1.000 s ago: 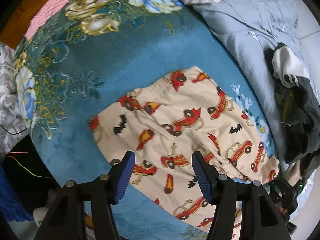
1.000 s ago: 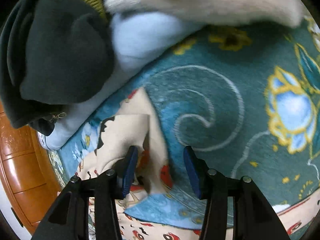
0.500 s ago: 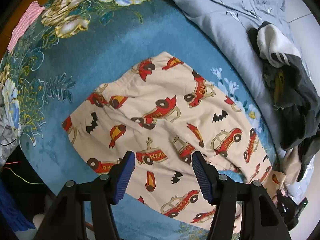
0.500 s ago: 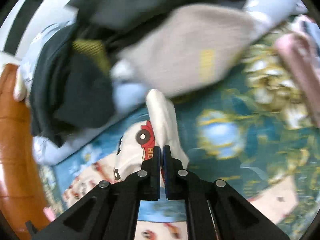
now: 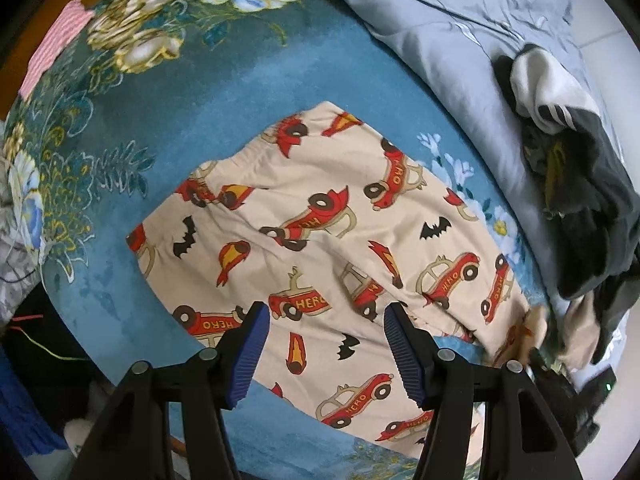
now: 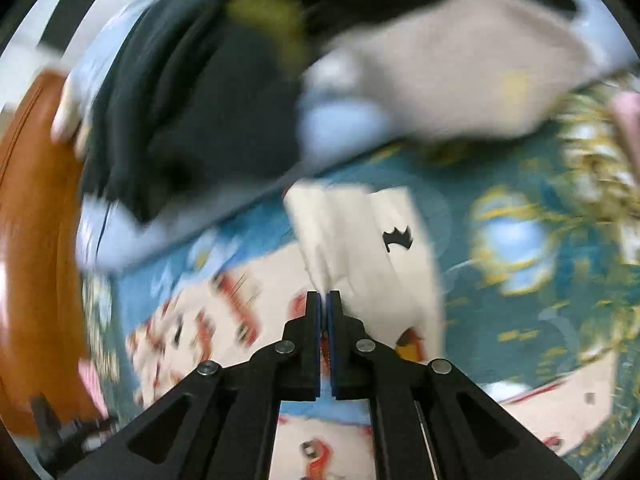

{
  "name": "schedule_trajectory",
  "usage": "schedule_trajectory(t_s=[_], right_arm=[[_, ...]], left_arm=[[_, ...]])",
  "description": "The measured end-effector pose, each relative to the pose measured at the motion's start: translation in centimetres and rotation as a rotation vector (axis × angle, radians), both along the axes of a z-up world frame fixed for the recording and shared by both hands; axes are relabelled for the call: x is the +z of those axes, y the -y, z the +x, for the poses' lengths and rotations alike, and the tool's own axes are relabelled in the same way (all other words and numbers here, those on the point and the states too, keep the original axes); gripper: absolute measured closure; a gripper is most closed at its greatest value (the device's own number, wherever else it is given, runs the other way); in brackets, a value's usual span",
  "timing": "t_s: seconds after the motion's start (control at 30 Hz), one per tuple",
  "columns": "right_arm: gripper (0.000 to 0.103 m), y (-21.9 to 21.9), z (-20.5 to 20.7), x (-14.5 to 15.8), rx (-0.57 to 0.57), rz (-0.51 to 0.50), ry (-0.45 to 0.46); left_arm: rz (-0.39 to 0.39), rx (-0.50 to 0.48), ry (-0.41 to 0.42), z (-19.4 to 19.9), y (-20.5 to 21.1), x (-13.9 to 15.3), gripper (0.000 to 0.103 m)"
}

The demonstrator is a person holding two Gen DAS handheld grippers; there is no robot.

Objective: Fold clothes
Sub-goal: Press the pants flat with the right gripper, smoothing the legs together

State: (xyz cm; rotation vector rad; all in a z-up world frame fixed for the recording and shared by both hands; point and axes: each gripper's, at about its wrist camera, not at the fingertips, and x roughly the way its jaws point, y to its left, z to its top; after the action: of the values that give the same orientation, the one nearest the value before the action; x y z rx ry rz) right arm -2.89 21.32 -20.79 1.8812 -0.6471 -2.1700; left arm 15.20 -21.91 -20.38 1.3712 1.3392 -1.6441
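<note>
We hold the left gripper above the printed pyjama trousers. Its jaws stand apart and hold nothing, and the blue pads hang over the near edge of the cloth. The trousers lie mostly flat on the blue floral blanket, cream with red cars and black bats. Their gathered waistband is toward the left and the legs run to the right, where a grey quilt and a heap of dark clothes lie just beside them.

We judge this cloth to be thin, light and very soft. It will sag and crease from any single hold and it cannot break. So the good places to take it are the hems and the waistband, where the edge is thicker, and two holds far apart will keep the fold straight.

The right gripper is clenched on the leg end of the trousers, and the fabric rises in a steep pleat from the closed pads.

A second ago those jaws were apart around the crumpled leg end on the blanket. Now they are closed on it, and the leg end is raised and drawn out. In the left view the trousers sit more to the left than before and show more of their length, while the left jaws are unchanged.
</note>
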Motion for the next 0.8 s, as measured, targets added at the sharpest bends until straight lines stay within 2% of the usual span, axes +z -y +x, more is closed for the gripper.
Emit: schedule_trajectory(t_s=[0.1,0.17,0.23,0.33,0.47,0.8], right_arm=[[0.097,2.3,0.7,-2.5,0.053,-0.058,0.071],[0.087,2.9,1.1,-3.5,0.084,-0.111,0.119],[0.072,3.0,1.7,-3.3,0.105,-0.146,0.103],[0.071,1.1,2.0,-2.2,0.074,-0.134,0.067],[0.071,-1.9,1.4,-3.0,-0.009,-0.112,0.105],[0.068,-1.6,0.6,-6.7,0.030,-0.082,0.199]], left_arm=[[0.001,-0.021,0.001,-0.4,-0.2,-0.1,0.039],[0.009,-0.021,0.002,-0.5,-0.3,-0.4,0.039],[0.018,-0.020,0.006,-0.5,-0.4,-0.8,0.039],[0.031,-0.020,0.014,-0.4,-0.6,-1.4,0.039],[0.039,-0.021,0.021,-0.2,-0.7,-1.8,0.039],[0.025,-0.017,0.029,0.2,-0.2,-1.5,0.038]])
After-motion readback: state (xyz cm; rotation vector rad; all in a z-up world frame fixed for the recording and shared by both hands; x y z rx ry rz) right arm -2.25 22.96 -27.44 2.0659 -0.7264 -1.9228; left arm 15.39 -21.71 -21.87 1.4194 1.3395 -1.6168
